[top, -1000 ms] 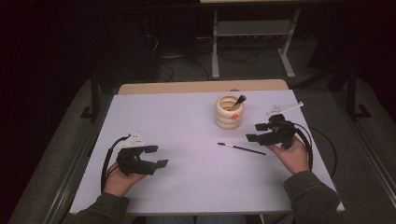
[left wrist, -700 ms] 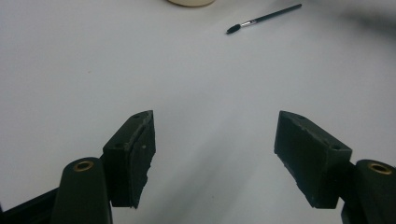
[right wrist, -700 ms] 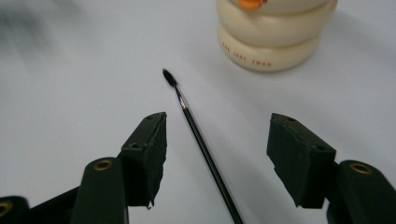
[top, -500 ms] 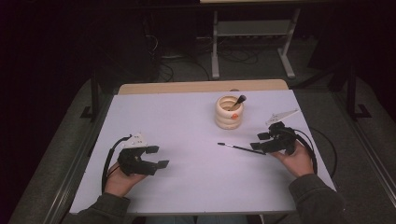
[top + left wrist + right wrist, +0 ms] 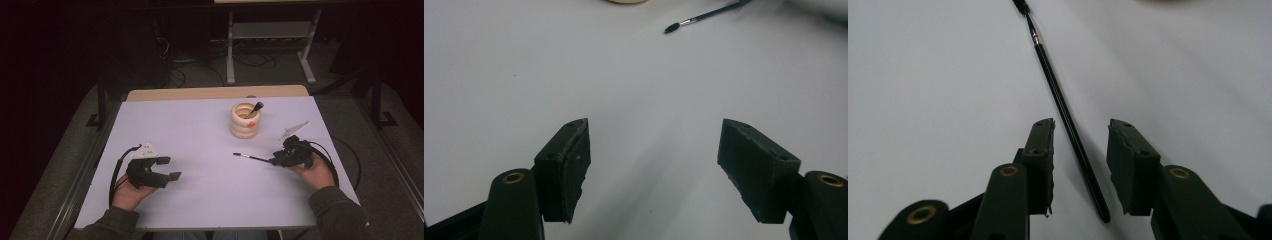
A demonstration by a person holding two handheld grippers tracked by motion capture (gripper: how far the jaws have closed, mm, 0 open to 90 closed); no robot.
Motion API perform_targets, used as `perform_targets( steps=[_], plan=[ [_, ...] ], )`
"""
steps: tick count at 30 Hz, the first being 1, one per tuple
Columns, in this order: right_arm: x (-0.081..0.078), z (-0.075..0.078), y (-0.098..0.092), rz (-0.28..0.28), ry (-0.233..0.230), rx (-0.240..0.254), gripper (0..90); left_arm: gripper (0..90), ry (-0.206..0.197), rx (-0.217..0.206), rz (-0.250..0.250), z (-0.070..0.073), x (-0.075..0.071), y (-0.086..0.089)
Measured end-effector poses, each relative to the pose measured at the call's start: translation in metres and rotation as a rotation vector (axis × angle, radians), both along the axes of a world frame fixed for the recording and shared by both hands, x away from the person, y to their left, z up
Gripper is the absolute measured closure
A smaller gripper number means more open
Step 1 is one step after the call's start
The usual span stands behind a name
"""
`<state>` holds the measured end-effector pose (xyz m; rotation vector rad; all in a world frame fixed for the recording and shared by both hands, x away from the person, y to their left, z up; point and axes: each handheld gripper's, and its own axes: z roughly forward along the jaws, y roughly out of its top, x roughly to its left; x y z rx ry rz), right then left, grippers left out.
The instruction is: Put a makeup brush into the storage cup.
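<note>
The brush (image 5: 1068, 122) lies flat on the desk (image 5: 200, 130), right of centre, its handle between the parted jaws of my right gripper (image 5: 1079, 150), untouched by either pad; the high view blurs this. My left gripper (image 5: 654, 150) gapes wide over bare desk, near left. A ringed holder (image 5: 245, 121) with another brush stands far right.

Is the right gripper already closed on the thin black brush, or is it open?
Open. In the right gripper view the right gripper straddles the brush, which lies on the table, with gaps on both sides.
</note>
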<state>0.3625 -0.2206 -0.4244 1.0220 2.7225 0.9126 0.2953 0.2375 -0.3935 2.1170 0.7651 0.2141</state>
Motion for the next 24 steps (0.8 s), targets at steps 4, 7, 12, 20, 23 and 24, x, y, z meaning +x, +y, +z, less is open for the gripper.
perform_targets(
  steps=[4, 7, 12, 20, 23, 24],
  plan=[
    [0.001, -0.001, 0.002, 0.029, -0.008, -0.017, 69.6, 29.0, 0.000, 0.007, -0.005, -0.001, 0.000, -0.001],
    [0.002, -0.003, 0.006, 0.044, -0.003, -0.040, 72.5, 29.0, -0.001, 0.003, -0.003, 0.000, 0.000, -0.001],
    [0.003, -0.008, 0.013, 0.072, 0.001, -0.094, 76.6, 29.0, 0.002, 0.005, -0.006, -0.001, 0.000, -0.001],
    [0.005, -0.008, 0.014, 0.105, -0.020, -0.126, 82.0, 29.0, 0.005, 0.003, -0.006, -0.001, 0.000, -0.001],
    [0.009, -0.005, 0.020, 0.140, 0.000, -0.168, 83.1, 29.0, 0.010, 0.006, -0.006, -0.002, 0.000, -0.002],
    [0.010, -0.005, 0.021, 0.151, -0.001, -0.181, 83.3, 29.0, 0.008, 0.005, -0.007, -0.002, 0.000, -0.002]
  ],
)
